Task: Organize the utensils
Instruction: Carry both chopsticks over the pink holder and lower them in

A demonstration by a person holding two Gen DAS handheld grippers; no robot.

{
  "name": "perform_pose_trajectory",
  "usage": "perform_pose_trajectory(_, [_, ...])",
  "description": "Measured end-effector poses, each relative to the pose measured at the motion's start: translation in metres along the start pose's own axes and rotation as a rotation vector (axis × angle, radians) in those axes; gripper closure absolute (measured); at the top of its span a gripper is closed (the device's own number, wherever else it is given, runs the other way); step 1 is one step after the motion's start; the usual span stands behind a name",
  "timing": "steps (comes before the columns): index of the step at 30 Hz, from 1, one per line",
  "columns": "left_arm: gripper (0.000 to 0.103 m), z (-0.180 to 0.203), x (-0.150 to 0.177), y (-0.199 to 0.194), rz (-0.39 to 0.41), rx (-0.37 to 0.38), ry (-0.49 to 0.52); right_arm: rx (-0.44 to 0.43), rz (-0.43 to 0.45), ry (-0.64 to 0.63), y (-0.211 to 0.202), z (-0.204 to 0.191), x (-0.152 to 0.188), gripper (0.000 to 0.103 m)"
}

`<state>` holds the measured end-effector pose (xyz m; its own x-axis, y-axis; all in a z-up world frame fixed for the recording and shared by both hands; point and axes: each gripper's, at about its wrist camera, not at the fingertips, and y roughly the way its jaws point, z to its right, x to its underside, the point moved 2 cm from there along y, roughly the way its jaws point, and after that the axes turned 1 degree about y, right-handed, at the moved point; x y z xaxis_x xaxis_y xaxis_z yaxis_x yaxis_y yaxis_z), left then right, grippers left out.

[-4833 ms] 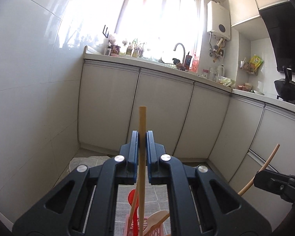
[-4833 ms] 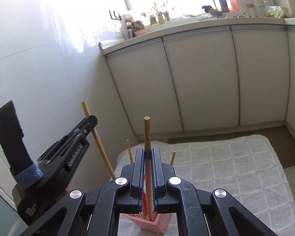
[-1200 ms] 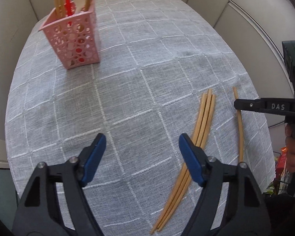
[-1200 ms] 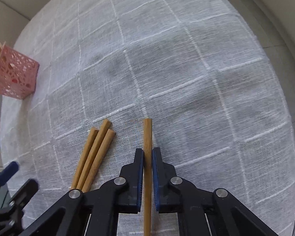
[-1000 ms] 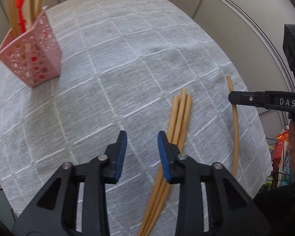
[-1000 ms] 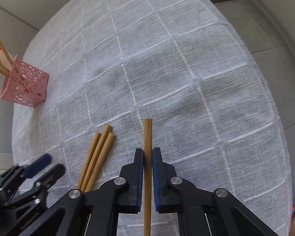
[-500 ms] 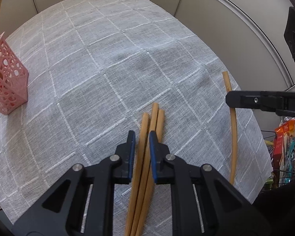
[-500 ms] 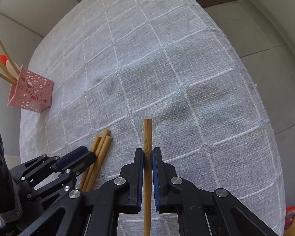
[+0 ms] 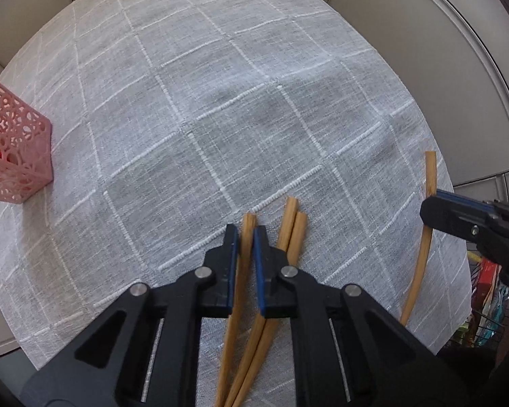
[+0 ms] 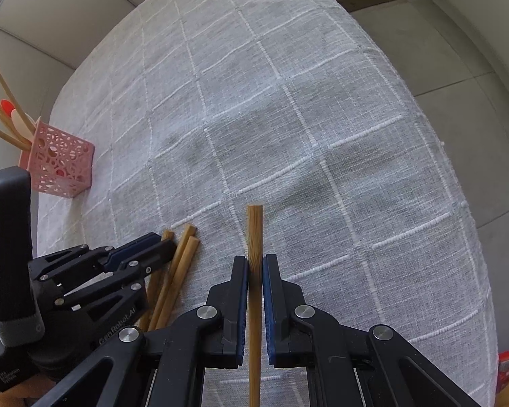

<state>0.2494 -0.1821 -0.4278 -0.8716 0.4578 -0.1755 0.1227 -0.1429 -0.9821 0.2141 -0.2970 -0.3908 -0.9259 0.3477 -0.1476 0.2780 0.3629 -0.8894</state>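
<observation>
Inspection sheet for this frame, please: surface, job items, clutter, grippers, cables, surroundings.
Surface: grey checked tablecloth, round table.
Job's things: pink holder at the left edge with utensils standing in it; two loose chopsticks lying together.
Clutter: nothing seen.
Grippers: left gripper closed around the leftmost chopstick; right gripper shut on single chopstick.
Cables: nothing seen.
Surroundings: pale cabinet doors, tiled floor.

3 wood chopsticks (image 9: pixel 290 234) flat on cloth, 1 chopstick (image 10: pixel 254 237) clamped
</observation>
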Motion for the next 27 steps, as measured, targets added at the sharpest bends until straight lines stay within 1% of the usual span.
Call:
perform_pose_trajectory(1, [0.093,-0.003,0.001,-0.001,0.003,0.003,-0.015,-0.001,0.001,0.003,0.0,0.0,0.0,0.096])
perform_pose_trajectory(4, [0.094,-0.021,0.012,-0.009,0.033,-0.019,-0.059,-0.008,0.01,0.007,-0.003,-0.001,0.0,0.096])
perform_pose_trajectory(8, [0.095,-0.042,0.022,-0.027,0.087,-0.011,-0.121,-0.016,0.03,-0.009,-0.009,-0.008,0.001,0.096])
perform_pose_trajectory(12, [0.095,-0.062,0.038,-0.058,0.174,-0.019,-0.171,-0.026,0.052,-0.041,-0.017,-0.02,0.006,0.096])
perform_pose_trajectory(14, [0.095,-0.071,0.052,-0.075,0.226,-0.03,-0.198,-0.036,0.075,-0.06,-0.024,-0.029,0.008,0.096])
perform_pose_trajectory(17, [0.095,-0.085,0.064,-0.099,0.297,-0.041,-0.242,-0.055,0.119,-0.089,-0.037,-0.044,0.012,0.096])
perform_pose_trajectory(19, [0.095,-0.095,0.08,-0.119,0.348,-0.04,-0.277,-0.057,0.158,-0.111,-0.047,-0.056,0.016,0.096])
perform_pose_trajectory(22, [0.095,-0.102,0.102,-0.142,0.426,-0.067,-0.31,-0.061,0.228,-0.163,-0.063,-0.076,0.021,0.096])
perform_pose_trajectory(24, [0.095,-0.109,0.111,-0.152,0.472,-0.092,-0.331,-0.086,0.272,-0.195,-0.072,-0.09,0.024,0.096])
perform_pose_trajectory(27, [0.095,-0.119,0.12,-0.168,0.528,-0.105,-0.356,-0.123,0.328,-0.232,-0.082,-0.11,0.028,0.096])
